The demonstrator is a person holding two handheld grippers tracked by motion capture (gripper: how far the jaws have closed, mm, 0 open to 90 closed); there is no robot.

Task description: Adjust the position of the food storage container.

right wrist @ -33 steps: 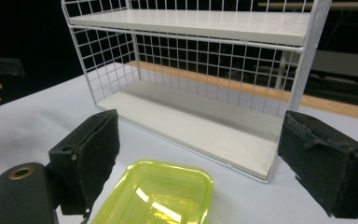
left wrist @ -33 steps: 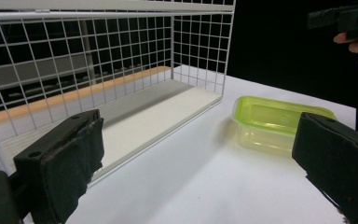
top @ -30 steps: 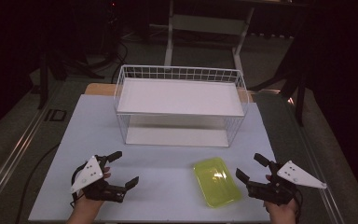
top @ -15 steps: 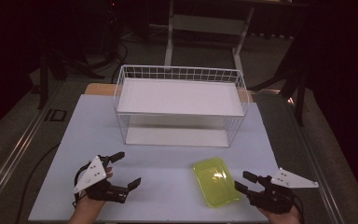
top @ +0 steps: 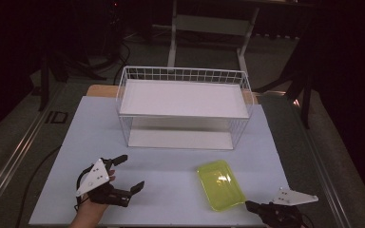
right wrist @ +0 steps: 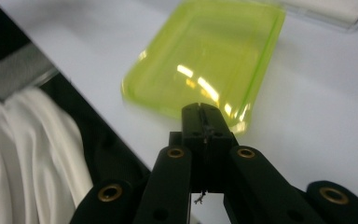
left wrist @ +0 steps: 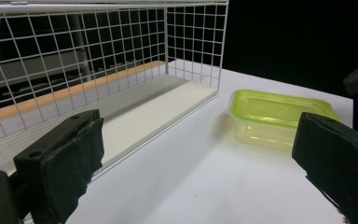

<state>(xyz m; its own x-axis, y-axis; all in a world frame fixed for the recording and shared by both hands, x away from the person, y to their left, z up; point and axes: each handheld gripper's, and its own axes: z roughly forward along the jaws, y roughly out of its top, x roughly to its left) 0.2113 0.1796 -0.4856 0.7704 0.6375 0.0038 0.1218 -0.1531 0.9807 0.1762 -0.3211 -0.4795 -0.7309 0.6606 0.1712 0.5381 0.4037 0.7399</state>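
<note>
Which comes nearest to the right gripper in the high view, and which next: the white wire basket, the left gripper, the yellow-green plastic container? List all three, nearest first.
Measured from the right gripper, at the table's near right edge:
1. Yellow-green plastic container, just ahead of its closed jaws, to their left.
2. Left gripper, across the table on the near left.
3. White wire basket, at the far middle of the table.

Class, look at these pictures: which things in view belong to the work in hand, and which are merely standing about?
In the work:
- yellow-green container
- right gripper, jaws shut, nothing between them, just short of the container
- left gripper, jaws open

Standing about:
- white wire basket
- white table
- grey stand behind
</note>
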